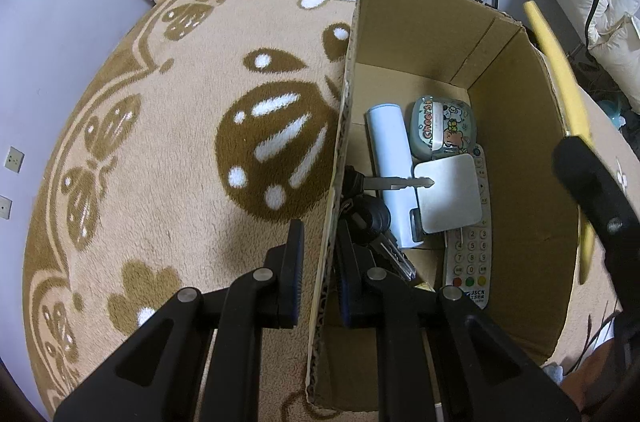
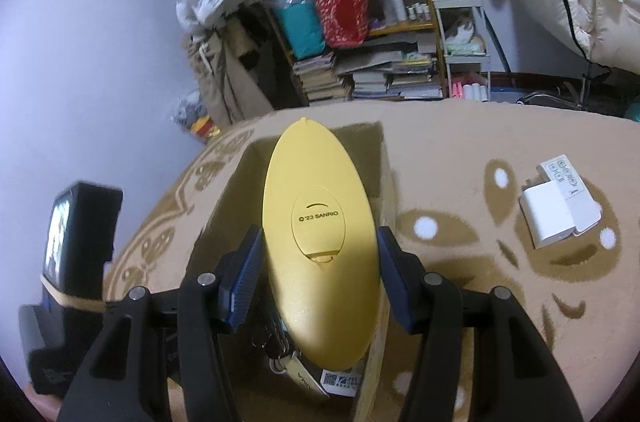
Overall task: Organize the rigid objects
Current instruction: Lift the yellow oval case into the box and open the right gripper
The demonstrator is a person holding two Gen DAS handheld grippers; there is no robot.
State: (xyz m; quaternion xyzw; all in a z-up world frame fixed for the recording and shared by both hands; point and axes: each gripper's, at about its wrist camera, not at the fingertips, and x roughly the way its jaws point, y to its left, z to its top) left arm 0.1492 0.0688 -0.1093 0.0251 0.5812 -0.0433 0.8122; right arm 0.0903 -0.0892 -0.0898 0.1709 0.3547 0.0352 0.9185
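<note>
We are gripping the near wall of the cardboard box with our left gripper, its fingers narrowed onto the cardboard edge, one pad outside over the blanket and one inside the box. The box is sitting on the beige and brown patterned blanket. Inside it we are seeing a pale blue tube, a small case printed with cartoon figures, a flat silver square, a white remote lying under the square, and a bunch of keys lying against the wall we are holding, one key blade reaching over the tube to the square.

With our right gripper we are holding a yellow oval case at its wide middle, the blue pads pressing on both sides with the fingers about half spread. The case is hanging above the open box, its printed back facing the camera and its tip pointing away from us. In the left view it is showing as a yellow strip beyond the box's right wall.

On the blanket to the right, well apart from the box, a white plug and a small white remote are lying touching each other.
</note>
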